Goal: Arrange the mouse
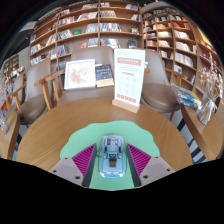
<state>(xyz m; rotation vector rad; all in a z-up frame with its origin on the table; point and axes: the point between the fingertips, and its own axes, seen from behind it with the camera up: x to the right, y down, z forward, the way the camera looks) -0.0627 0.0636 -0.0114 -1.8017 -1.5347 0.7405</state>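
A pale blue, see-through mouse (112,158) lies lengthwise between my fingers. My gripper (112,160) is shut on it, with the magenta pads (85,158) pressing its two sides. The mouse is over a green mat (112,133) that lies on the near part of a round wooden table (60,135). I cannot tell whether the mouse rests on the mat or hangs just above it.
A white standing sign (128,80) with red print is on the table's far side. Beyond it is a display book (80,73) and a smaller one (104,73). Bookshelves (90,25) line the back, and wooden chairs (50,90) stand around.
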